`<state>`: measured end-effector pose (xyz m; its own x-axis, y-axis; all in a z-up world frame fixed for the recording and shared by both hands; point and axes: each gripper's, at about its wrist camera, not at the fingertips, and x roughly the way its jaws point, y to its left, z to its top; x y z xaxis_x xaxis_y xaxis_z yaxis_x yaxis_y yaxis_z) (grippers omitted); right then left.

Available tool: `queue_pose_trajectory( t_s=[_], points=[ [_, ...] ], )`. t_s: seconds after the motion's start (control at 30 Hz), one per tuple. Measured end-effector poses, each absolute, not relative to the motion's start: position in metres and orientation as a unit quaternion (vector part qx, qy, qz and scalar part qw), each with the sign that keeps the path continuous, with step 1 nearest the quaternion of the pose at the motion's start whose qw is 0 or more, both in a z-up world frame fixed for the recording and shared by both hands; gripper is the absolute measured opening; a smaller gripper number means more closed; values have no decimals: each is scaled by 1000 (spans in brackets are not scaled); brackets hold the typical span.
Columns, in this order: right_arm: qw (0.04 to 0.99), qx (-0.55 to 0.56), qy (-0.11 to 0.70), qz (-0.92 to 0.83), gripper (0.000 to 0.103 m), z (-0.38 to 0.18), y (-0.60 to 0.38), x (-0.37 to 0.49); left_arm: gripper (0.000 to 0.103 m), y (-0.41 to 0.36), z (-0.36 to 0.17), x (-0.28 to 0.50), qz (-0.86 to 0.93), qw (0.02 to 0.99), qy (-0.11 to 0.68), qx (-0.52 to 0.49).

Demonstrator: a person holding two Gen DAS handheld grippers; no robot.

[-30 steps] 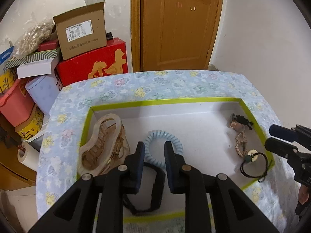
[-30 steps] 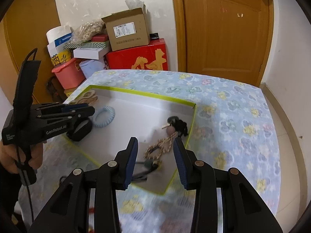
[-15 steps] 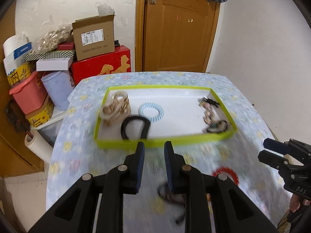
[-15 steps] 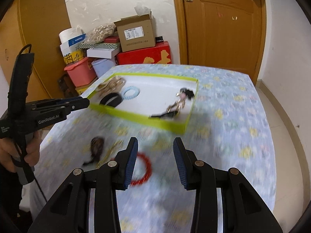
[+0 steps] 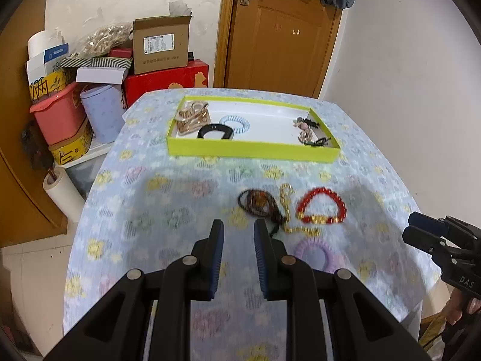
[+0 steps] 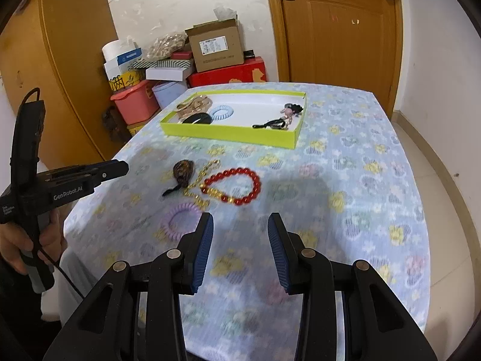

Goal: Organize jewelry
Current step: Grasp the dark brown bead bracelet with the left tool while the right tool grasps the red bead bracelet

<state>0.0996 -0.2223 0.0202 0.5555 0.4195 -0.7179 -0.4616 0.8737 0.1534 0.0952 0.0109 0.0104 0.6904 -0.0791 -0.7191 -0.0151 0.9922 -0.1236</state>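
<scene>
So both grippers, left gripper (image 5: 236,236) and right gripper (image 6: 240,231), hang parted and empty (nothing gripped) over loose red bead bracelet (image 6: 231,186), tray (image 6: 228,137) awaiting.

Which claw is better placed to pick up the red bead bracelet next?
Probably the right claw: open and empty, it points at the cloth just short of the red bead bracelet. The left claw, also empty, lines up nearer the dark hair tie.
</scene>
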Motion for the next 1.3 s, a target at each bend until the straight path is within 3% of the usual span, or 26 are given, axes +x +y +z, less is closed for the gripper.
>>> queue_pose_trajectory(
  t_s=[0.7, 1.3],
  points=[
    [872, -35, 404, 275, 39, 9, -207, 95, 22, 3, 1, 84, -37, 913, 402, -68],
    [871, -40, 415, 261, 39, -9, -194, 153, 24, 2, -23, 151, -39, 897, 432, -84]
  ],
)
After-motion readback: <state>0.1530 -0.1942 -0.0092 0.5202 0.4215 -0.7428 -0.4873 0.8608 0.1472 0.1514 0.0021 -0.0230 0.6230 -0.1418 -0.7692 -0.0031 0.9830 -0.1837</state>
